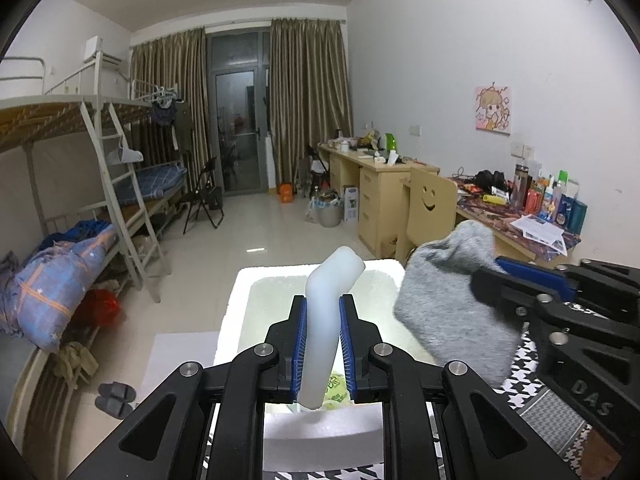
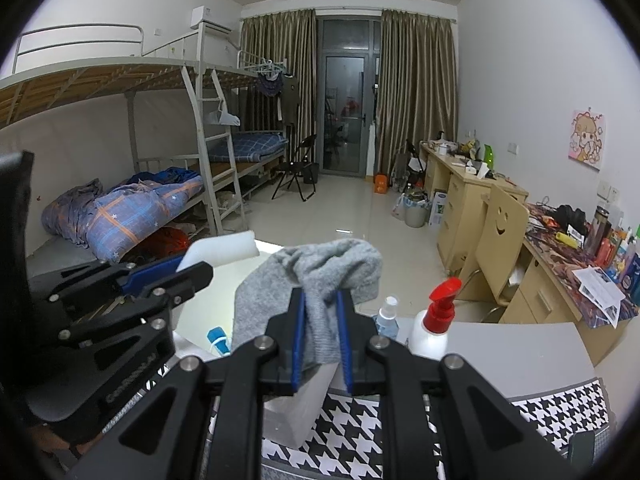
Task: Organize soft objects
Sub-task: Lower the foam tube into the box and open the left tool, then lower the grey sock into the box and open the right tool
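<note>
Item one: white foam strip [image 1: 325,328], pinched mid-length by the left gripper [image 1: 323,344] over the white foam box [image 1: 240,280]; light, bendable, judged easily dented. Item two: grey sock [image 2: 316,280], pinched by the right gripper [image 2: 321,344] beside it; limp, best gripped bunched.

Open foam box [image 1: 232,304] ahead; spray bottles [image 2: 434,320] close right.

bunk bed [image 2: 168,92], smiley chair [image 2: 502,236], cluttered desk [image 1: 384,176], red-capped spray bottle [image 2: 436,320].
</note>
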Tool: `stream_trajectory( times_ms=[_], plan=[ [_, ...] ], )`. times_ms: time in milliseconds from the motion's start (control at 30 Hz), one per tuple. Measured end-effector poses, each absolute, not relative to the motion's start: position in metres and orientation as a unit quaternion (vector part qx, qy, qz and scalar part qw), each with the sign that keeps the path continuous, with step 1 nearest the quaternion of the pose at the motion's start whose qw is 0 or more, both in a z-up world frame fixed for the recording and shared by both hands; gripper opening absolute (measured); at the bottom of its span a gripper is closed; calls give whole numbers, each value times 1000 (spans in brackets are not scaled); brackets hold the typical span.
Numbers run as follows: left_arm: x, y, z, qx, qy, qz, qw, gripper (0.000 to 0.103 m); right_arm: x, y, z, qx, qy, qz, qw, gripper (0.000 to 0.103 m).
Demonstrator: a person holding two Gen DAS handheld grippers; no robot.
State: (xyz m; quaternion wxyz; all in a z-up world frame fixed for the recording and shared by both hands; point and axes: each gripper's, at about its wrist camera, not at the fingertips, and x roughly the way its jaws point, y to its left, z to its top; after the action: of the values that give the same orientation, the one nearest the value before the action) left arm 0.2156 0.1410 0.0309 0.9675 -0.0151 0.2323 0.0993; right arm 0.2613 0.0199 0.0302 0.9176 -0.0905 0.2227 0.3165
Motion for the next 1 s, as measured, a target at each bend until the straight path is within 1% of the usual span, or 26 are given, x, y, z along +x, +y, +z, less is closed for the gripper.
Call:
stream_trajectory(
  times_ms=[33,67,100,167,233,300,333,367,400,567,733,1000],
  plan=[
    [218,141,30,-16,234,99,967,19,262,19,30,-90,223,317,917,19],
    [219,143,29,-16,237,101,966,24,262,19,30,-89,224,315,918,19],
    [222,144,27,-15,239,102,965,24,262,19,30,-89,224,313,918,19],
    [228,146,23,-15,248,100,963,32,263,21,30,-89,226,311,919,19],
    [232,150,18,-18,257,99,961,33,266,21,30,-88,229,309,919,19],
    [231,153,16,-17,262,101,960,48,267,20,30,-86,229,308,919,19],
    [230,155,16,-17,262,102,960,69,267,20,30,-86,230,308,919,19],
    [227,157,17,-16,258,108,960,84,267,21,31,-86,230,308,919,19],
    [225,158,19,-16,253,114,961,88,267,21,31,-86,230,308,919,19],
    [210,163,26,-13,240,138,961,98,267,24,31,-90,231,313,917,19],
    [199,166,29,-24,235,147,961,101,266,35,30,-96,234,323,912,19],
    [181,171,33,-32,229,171,958,102,265,51,29,-103,238,339,904,19]
  ],
)
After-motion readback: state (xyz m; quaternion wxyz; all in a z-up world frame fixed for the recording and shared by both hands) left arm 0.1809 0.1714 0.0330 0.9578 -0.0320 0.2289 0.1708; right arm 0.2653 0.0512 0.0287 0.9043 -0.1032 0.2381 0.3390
